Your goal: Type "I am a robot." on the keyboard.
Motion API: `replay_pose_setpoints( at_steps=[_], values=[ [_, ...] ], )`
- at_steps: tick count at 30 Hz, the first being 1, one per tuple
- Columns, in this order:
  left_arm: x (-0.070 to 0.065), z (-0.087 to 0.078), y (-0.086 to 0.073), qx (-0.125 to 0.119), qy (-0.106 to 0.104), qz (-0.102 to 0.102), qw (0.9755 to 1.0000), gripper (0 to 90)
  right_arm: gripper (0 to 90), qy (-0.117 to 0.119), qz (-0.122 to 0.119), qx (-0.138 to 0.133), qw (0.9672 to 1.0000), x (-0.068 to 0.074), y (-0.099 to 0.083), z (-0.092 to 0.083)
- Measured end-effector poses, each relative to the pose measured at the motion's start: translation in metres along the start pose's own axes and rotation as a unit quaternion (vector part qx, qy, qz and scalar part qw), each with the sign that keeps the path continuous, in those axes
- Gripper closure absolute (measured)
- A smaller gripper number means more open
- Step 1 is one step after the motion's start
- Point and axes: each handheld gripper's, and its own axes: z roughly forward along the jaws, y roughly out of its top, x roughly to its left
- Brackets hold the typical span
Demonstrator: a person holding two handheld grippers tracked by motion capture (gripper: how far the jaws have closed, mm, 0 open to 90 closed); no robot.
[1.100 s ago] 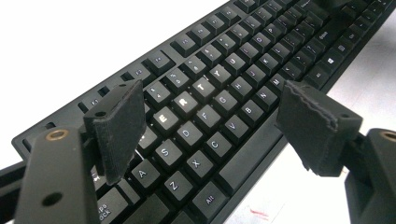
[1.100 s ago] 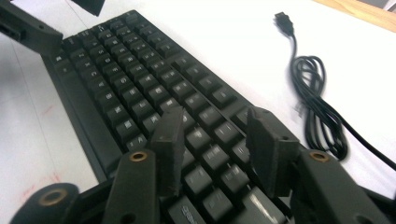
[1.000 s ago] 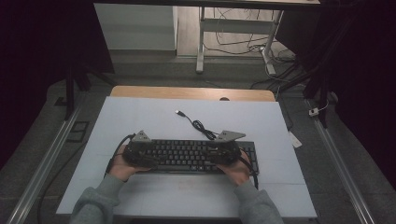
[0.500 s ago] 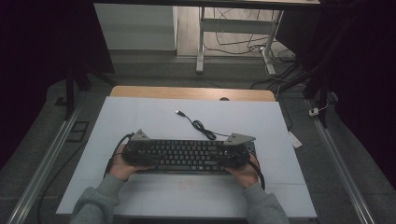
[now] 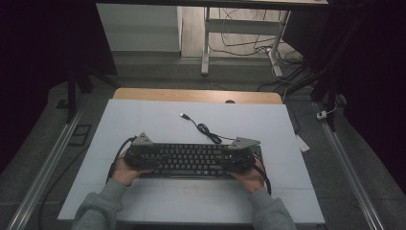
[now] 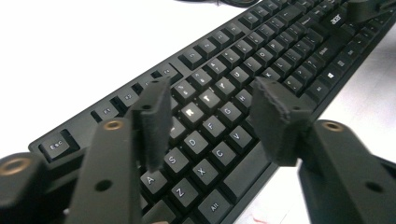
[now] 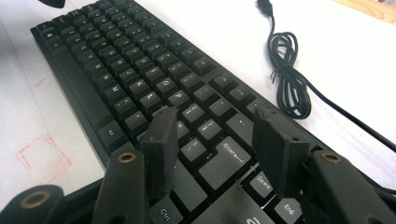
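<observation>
A black keyboard (image 5: pixel 191 160) lies flat across the near half of the white mat (image 5: pixel 158 120), and a hand holds a gripper at each of its ends. My left gripper (image 5: pixel 152 156) hovers over the left letter keys (image 6: pixel 201 135). Its jaws have just been closing and stand part open, with nothing pinched between the pads (image 6: pixel 154 121). My right gripper (image 5: pixel 235 159) hangs over the Enter key (image 7: pixel 229 158) at the right end, open, its pads (image 7: pixel 161 144) clear of the keys.
The keyboard's black cable (image 5: pixel 206 129) lies in a loose coil behind it and ends in a USB plug (image 5: pixel 183 115). The coil (image 7: pixel 287 79) sits just beyond the keyboard's far edge. A faint red mark (image 7: pixel 39 151) is on the mat in front. A wooden edge (image 5: pixel 191 94) borders the back.
My right gripper has shifted a little toward the keyboard's right end. The left hand and the keyboard have stayed where they were.
</observation>
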Motion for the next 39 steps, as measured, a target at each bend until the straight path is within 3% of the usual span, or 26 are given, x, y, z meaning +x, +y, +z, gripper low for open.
replay_pose_setpoints(
  at_steps=[12, 28, 39],
  values=[
    [-0.005, 0.004, 0.000, 0.015, -0.008, 0.018, 0.9997, 88.2, 50.5, -0.001, 0.001, 0.004, 1.0000, 0.000, -0.001, 0.001],
    [-0.024, 0.040, 0.001, 0.060, -0.024, 0.046, 0.9969, 88.7, 50.4, -0.002, 0.000, 0.004, 1.0000, 0.000, -0.001, 0.003],
    [-0.029, 0.046, 0.002, 0.064, -0.026, 0.050, 0.9963, 88.7, 50.4, -0.002, -0.001, 0.003, 1.0000, 0.000, -0.001, 0.004]
  ],
)
